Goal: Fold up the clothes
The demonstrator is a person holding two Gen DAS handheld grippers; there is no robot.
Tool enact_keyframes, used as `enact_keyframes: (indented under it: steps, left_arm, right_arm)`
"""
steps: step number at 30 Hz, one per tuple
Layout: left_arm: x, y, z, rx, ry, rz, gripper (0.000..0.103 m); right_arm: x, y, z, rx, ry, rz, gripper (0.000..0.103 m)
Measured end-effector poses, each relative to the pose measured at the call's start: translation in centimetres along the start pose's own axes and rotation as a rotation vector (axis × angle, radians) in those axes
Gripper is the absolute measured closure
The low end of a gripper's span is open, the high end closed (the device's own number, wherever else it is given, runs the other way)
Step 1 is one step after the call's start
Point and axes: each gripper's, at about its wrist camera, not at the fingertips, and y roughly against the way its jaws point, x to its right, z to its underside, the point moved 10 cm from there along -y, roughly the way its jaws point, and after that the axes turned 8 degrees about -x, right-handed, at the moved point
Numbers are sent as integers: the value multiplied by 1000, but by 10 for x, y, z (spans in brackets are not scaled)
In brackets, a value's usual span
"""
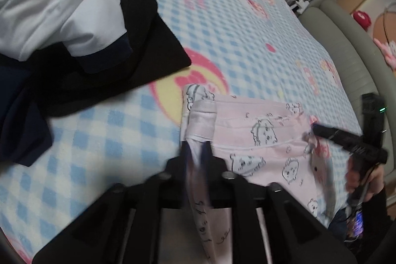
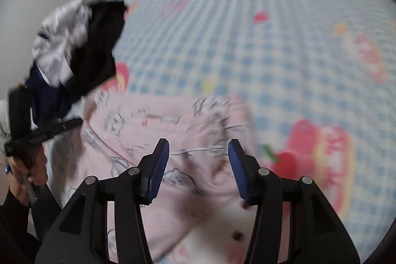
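A pink garment [image 1: 257, 137] printed with cartoon animals lies partly folded on the bed. My left gripper [image 1: 197, 152] is shut on its near left edge, and a strip of the fabric runs down between the fingers. In the left wrist view my right gripper [image 1: 346, 142] reaches over the garment's right edge, held by a hand [image 1: 363, 180]. The right wrist view is blurred. There my right gripper [image 2: 199, 157] stands open just above the pink garment [image 2: 148, 130], blue pads [image 2: 159, 165] apart with nothing between them. My left gripper [image 2: 49, 130] shows at the garment's left side.
A pile of white, black and navy clothes [image 1: 74, 24] lies on the blue checked blanket [image 1: 222, 24] left of the pink garment, also visible as the pile [image 2: 79, 46]. A padded grey bed edge [image 1: 346, 41] runs along the right, with clutter behind it.
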Motion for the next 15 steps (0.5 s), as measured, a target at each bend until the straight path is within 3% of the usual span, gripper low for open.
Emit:
enact_keyframes:
  steps: [1,2,3,4,11,13,15]
  left_arm:
    - [-2,-2,-1,-3,8,2,48]
    - [-3,-4,-2,-2,11,-10,55]
    - [-5,-5,-4,2,10,-34,68]
    - [-6,-5,-6,7,2,-53,97]
    - [32,23,-30,106,-71,65,98]
    - [27,8,-37,82,-62,30,94]
    - [12,-16,-35,7,-38,-40,90]
  right_arm:
    - [1,-12,1,-28,-7,-7,58]
    - [3,-22,1,-48,-12,-4,83]
    - [6,-24,1,-40,-13,21,88]
    - [7,-18,-2,-12,-20,18,94]
    - [19,53,-33,204,-25,48,98]
    - [28,49,-43,203,-43,56,98]
    - [40,19,-37,121,-65,67,97]
